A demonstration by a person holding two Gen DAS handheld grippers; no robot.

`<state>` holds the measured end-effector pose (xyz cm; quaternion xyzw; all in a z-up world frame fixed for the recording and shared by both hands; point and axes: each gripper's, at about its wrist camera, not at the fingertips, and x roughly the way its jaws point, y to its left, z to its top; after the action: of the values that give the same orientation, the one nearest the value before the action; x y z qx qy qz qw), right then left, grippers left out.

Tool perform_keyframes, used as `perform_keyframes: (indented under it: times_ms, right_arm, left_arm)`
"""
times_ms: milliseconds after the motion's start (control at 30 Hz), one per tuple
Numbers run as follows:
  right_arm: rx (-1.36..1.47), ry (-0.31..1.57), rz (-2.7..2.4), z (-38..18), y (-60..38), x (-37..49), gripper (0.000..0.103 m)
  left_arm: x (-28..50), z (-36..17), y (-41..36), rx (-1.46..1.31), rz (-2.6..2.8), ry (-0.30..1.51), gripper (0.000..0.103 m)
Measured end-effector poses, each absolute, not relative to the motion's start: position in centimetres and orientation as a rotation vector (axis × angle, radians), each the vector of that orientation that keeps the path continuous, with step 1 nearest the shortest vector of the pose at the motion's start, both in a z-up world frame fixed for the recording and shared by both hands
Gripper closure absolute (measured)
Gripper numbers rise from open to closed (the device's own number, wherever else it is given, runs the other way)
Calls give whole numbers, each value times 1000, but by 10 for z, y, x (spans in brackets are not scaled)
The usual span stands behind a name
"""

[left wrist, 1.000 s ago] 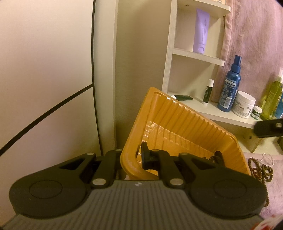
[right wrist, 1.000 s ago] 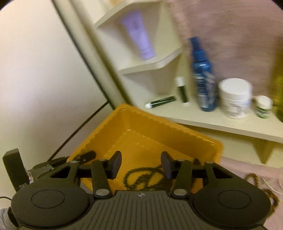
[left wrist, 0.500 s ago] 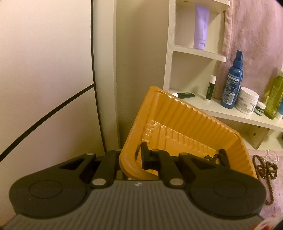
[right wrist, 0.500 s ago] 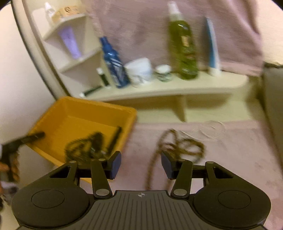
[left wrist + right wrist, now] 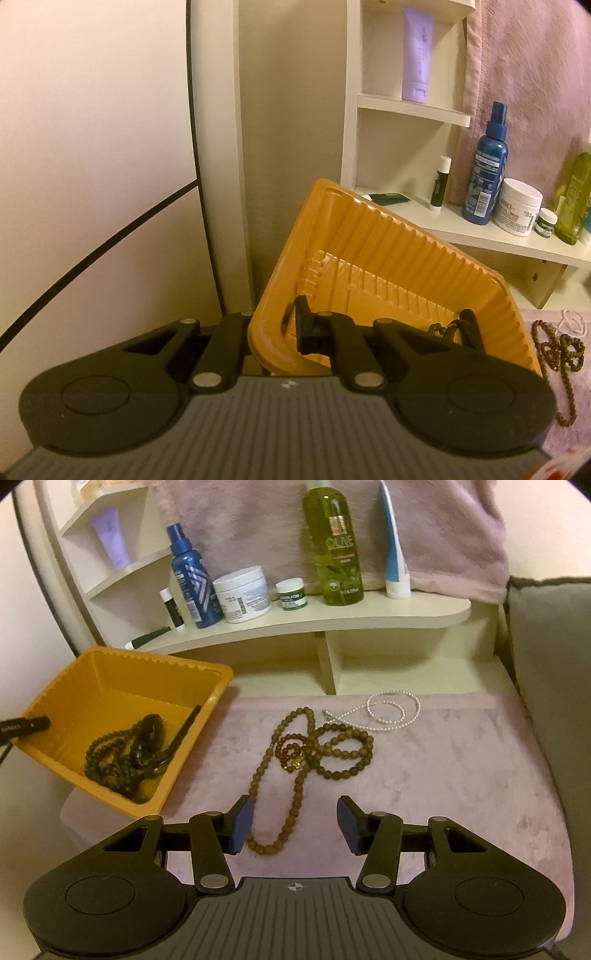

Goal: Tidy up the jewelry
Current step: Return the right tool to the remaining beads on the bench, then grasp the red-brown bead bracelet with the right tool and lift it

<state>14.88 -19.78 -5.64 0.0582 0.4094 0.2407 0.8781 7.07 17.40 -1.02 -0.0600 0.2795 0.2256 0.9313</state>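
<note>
two hand-held grippers appeared, one per wrist view. the left gripper [image 5: 284, 332] pinched the near rim of the orange tray [image 5: 388, 258], its jaws pressed together on the thin wall, and the tray sat tilted in that view. a dark bead necklace [image 5: 122, 760] lay heaped in the tray's lower corner, with a slim dark stick-like item [image 5: 181, 731] leaning across it; what that item was could not be told. the right gripper [image 5: 293, 825] stood spread above the pink cloth [image 5: 461, 775], holding nothing, its blue pads [image 5: 242, 825] on either side of the lowest loop of the brown bead necklace [image 5: 310, 753], not touching it. that necklace lay loose on the cloth, just beside the tray. a pearl strand [image 5: 388, 712] lay further back, near the necklace's far end. on the shelf [image 5: 332, 616] behind stood a blue spray bottle [image 5: 192, 579], a white jar [image 5: 243, 594], a small green-labelled jar [image 5: 291, 594] and a green bottle [image 5: 334, 542].
</note>
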Motion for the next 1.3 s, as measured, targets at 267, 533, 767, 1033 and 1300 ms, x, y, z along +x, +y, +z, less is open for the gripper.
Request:
perform_keyframes:
  times_ms: [267,533,767,1033,1300]
  right_arm:
    - [19,822,525,-70,-177,157,54]
    - [-46,809,562,-85,-151,171,74]
    - [-75,817,544,-97,-137,192,75]
    - [-115,799,515,-103,-128,207,75]
    - [-175,779,523,-112,-117,213,75]
  left_arm:
    - [74,-13,175,-123,467,582,95]
    - [77,-15,178,-132,471,588,95]
    - [77,-15,178,-138,472,590,95]
    - [78,-15,178,-138,472,593,95]
    - [78,-15,178,-135,473,594,95]
